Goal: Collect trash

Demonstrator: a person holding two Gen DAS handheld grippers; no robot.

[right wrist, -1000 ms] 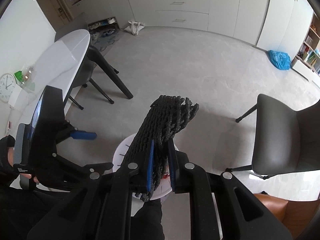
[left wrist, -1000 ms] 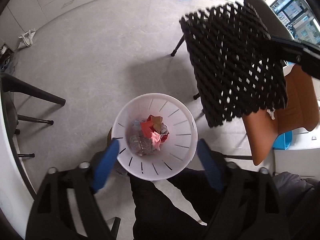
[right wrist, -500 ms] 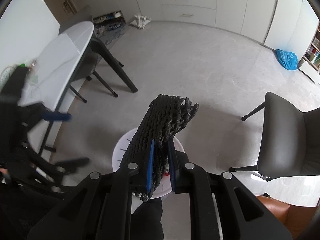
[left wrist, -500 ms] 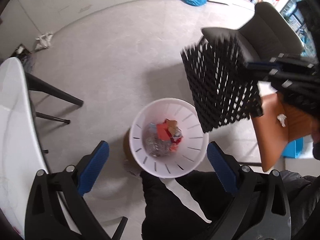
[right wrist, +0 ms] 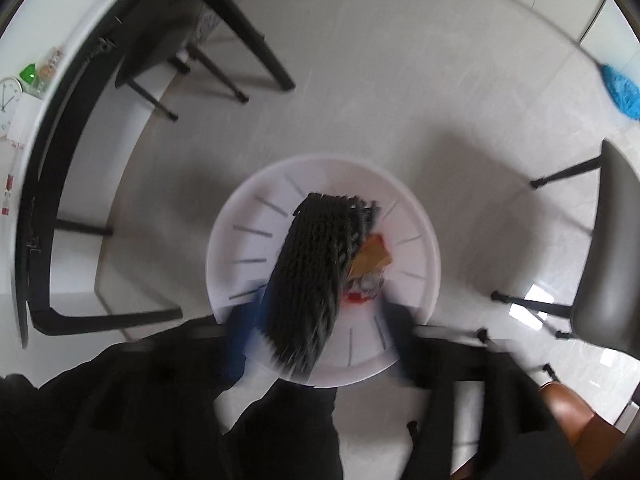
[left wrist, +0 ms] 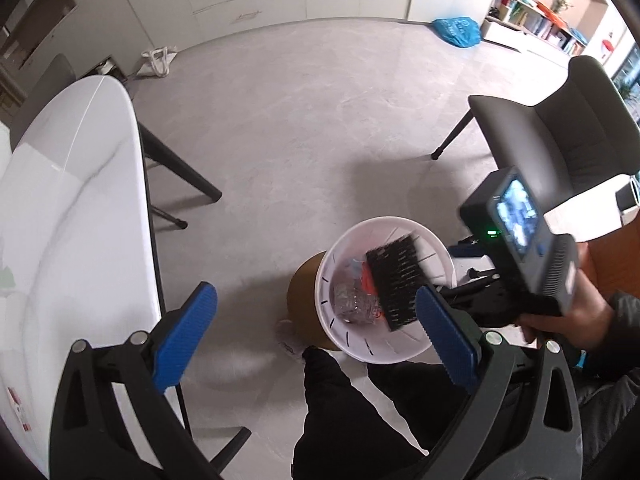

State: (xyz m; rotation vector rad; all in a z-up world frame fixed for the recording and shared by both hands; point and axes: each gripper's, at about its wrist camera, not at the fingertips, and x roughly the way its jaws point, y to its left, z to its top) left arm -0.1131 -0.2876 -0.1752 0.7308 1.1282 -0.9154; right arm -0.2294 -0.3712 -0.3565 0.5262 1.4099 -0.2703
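Black foam mesh, a flat perforated sheet (right wrist: 316,280), hangs over the mouth of the round white slotted plastic bin (right wrist: 420,240), its lower end already down among the red, orange and clear crumpled wrappers (left wrist: 356,296) at the bottom. In the left wrist view the same sheet stands steeply tilted inside the bin rim, with the right gripper (right wrist: 320,332) directly above it.

That gripper's blue pads are heavily blurred in its own view; they appear spread to either side of the mesh rather than pinching it, so I judge the jaws parted and the sheet released or just slipping free, though the blur leaves some doubt. The left gripper (left wrist: 316,336) is wide open and holds nothing, hovering above the grey floor beside the white marble-topped bench (left wrist: 72,200).

Risks from here: the mesh is long relative to the bin and stiff enough to stand on end, so it may lean on the rim and tip out onto the floor, or spring back up if it was folded. The light bin rests partly on a brown round base (left wrist: 304,300) and could be knocked over if the gripper catches its rim while pulling away. A grey chair (left wrist: 552,136) stands near.
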